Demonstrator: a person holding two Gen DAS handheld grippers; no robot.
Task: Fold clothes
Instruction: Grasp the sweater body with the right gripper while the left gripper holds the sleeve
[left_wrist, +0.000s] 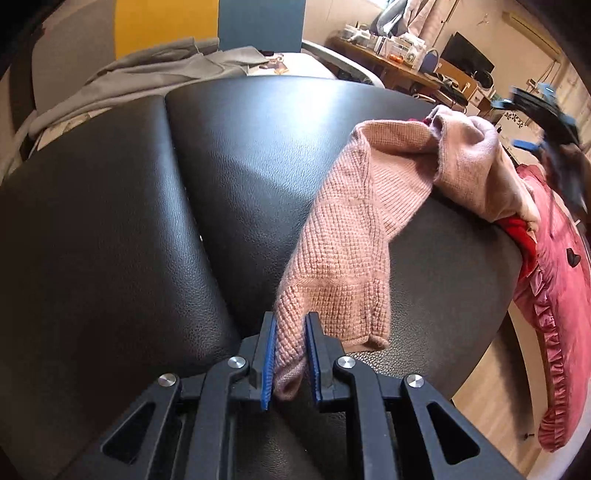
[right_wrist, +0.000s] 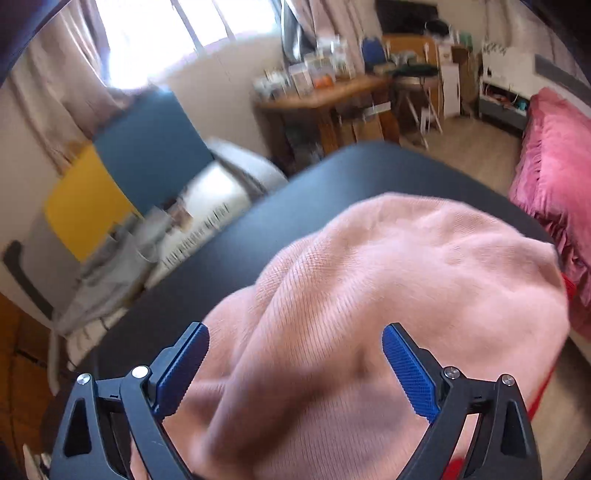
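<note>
Item one, left gripper (left_wrist: 290, 354): we find its blue pads (left_wrist: 269, 363) clamped on the cuff end of a pink knit sweater (left_wrist: 343, 258). From the jaws the sleeve runs toward one o'clock across the black padded surface (left_wrist: 129, 221) to the bunched body of the garment at two o'clock, by the surface's far right edge.

Item two, right gripper (right_wrist: 295, 363): we see its jaws spread wide, blue pads (right_wrist: 410, 373) clear of the cloth on both sides, nothing gripped. The sweater's pale pink body (right_wrist: 406, 277) mounds between and beyond the fingers, from six o'clock up to one o'clock; this view is motion-blurred.

Only the left view shows the held sleeve, the seam in the black surface and grey cloth (left_wrist: 147, 77) at eleven o'clock. We also see there the right gripper (left_wrist: 543, 118) as a blurred dark shape at two o'clock, above the sweater's body. Only the right view shows the bright window (right_wrist: 166, 33) at eleven o'clock.

Both views record a pink ruffled cushion (left_wrist: 561, 295) at three o'clock, and a cluttered wooden desk (right_wrist: 325, 96) at twelve to one o'clock.
</note>
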